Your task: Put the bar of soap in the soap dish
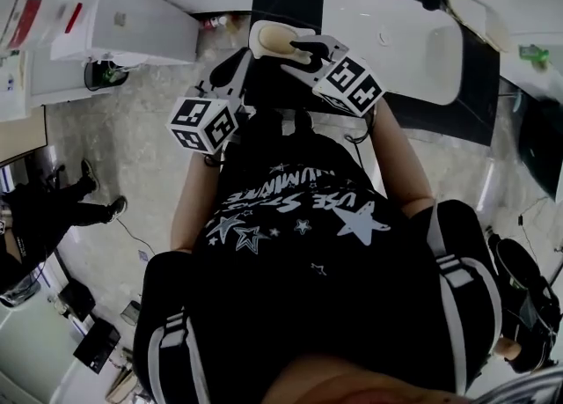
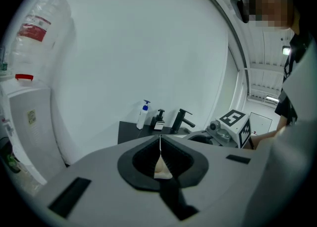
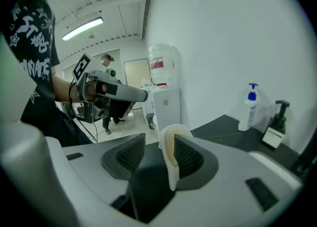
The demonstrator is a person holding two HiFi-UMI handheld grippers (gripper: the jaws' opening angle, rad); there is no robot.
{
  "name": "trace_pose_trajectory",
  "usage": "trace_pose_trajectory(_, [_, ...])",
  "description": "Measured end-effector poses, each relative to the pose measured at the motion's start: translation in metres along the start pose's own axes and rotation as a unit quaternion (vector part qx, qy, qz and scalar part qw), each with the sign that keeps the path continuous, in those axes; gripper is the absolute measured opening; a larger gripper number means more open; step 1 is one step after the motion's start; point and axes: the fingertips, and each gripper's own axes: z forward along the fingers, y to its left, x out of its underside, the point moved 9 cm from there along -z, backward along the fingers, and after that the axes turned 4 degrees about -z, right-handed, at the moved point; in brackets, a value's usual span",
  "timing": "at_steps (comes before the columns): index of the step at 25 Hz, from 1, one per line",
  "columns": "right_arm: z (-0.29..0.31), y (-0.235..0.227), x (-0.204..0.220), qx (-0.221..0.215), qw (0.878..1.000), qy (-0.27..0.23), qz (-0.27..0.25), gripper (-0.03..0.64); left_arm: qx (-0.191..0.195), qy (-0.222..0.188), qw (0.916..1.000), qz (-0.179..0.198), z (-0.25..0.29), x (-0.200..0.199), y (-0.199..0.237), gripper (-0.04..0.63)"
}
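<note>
Right gripper jaws stand spread around the soap dish, only one pad touching it; the bar of soap sits in the dish. Left gripper jaws are pressed together. Risk: with one-sided contact, the dish could tip or drop and spill the soap.

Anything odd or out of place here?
Yes: the soap dish, soap inside, stands on edge between the right tool's jaws, leaning on one pad only, the other clear of it. Looks loosely held.
</note>
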Motion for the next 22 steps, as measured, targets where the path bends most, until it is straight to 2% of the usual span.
trace_pose_trajectory(6, [-0.015,0.003,0.013,0.02,0.999,-0.01,0.047,0.135,0.014,0.015,0.9997,0.01,0.0,0.01,-0.016,0.012])
trace_pose_trajectory(9, [-0.022,0.008,0.018,0.035,0.997,-0.015,0.062,0.126,0.023,0.012,0.9996,0.007,-0.001,0.012,-0.017,0.012])
trace_pose_trajectory(13, [-0.032,0.029,0.017,0.052,0.997,-0.01,0.064,0.123,0.049,0.0,0.9987,0.012,-0.017,0.012,-0.028,0.012])
trace_pose_trajectory(22, [-0.037,0.095,0.007,0.087,0.994,-0.001,0.06,0.123,0.074,-0.012,0.997,0.014,-0.076,0.021,-0.034,0.012])
